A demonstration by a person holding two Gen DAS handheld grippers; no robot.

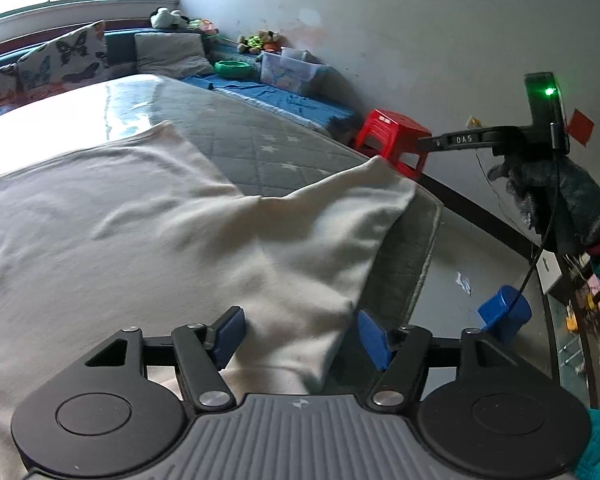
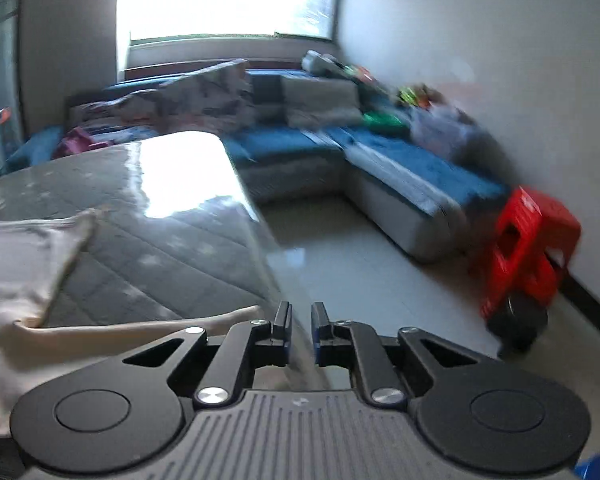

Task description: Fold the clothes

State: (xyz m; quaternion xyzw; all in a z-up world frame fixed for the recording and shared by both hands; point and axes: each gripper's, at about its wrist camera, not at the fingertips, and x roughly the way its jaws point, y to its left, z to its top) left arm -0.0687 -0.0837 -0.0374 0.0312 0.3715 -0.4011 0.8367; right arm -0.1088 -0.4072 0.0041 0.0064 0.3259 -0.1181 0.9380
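A cream garment [image 1: 140, 220] lies spread on a grey quilted surface [image 1: 260, 148], with one corner raised near the right edge. My left gripper [image 1: 300, 320] is open at the garment's near edge, and a fold of the fabric lies between its blue fingers [image 1: 228, 334]. In the right wrist view, which is blurred, my right gripper [image 2: 301, 312] is over the surface's edge with its fingers almost together and nothing between them. The garment [image 2: 20, 260] lies to its left, and a corner reaches close to the left finger. A gloved hand [image 1: 560, 200] holds the right gripper at the far right.
The grey surface [image 2: 140, 260] ends in a drop to a tiled floor [image 2: 340, 264] on the right. A red stool [image 1: 392, 132] [image 2: 532, 248] stands by the wall. A blue sofa [image 2: 400, 152] with cushions, toys and a clear plastic box [image 1: 288, 68] runs along the back.
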